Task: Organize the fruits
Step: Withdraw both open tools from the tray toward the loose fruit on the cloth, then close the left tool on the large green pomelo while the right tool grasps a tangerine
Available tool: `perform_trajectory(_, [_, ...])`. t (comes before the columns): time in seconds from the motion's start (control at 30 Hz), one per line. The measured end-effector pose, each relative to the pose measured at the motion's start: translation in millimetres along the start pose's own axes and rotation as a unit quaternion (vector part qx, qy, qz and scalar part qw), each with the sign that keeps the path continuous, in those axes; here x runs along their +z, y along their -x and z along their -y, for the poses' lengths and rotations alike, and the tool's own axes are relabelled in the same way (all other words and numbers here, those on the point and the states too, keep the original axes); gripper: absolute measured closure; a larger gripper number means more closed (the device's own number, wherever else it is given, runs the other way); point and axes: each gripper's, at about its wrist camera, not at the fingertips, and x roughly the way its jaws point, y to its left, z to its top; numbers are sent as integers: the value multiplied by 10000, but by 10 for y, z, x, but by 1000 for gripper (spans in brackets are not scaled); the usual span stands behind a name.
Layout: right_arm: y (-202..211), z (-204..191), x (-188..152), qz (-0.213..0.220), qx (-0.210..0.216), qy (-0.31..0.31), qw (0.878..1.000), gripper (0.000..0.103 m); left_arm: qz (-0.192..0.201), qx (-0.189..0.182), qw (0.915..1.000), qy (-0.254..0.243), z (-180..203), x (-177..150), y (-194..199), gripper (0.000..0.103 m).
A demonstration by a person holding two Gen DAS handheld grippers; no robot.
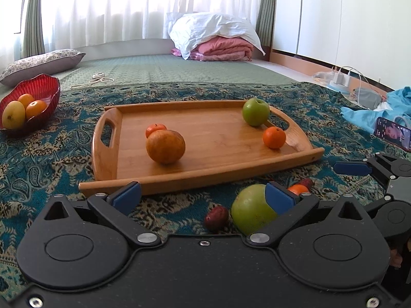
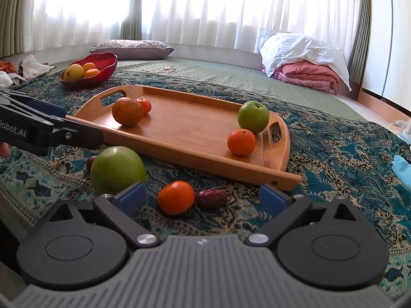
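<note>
Green apple [image 2: 117, 170] at lower left of the right view, on the cloth before the tray [image 2: 179, 151] — firm, smooth, weighty; take it across its widest middle. Tangerine [image 2: 176, 197] softer, date [image 2: 211, 198] tiny. Right gripper [image 2: 203, 197] and left gripper [image 1: 203, 197] spread wide, empty.

A teal paisley cloth [image 1: 51, 159] covers the near end of a green quilted mat [image 1: 159, 69]. On the mat's far right, a white pillow [image 2: 295, 46] tops a folded pink blanket [image 2: 308, 75]; a floral pillow [image 2: 133, 48] lies at its far left. White curtains [image 2: 205, 7] hang behind the mat.
</note>
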Motion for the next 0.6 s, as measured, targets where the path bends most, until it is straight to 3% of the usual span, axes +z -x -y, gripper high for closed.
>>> perform_trajectory(0.47, [38,-226,-143,-22,106,384,9992,2,-226,-214,9995,-61,168,-113,-72,1])
perform_trajectory(0.6, [20,-258,-154,-31,60,380,9993,2,-285,-338,9990,26,196,-110,-72,10])
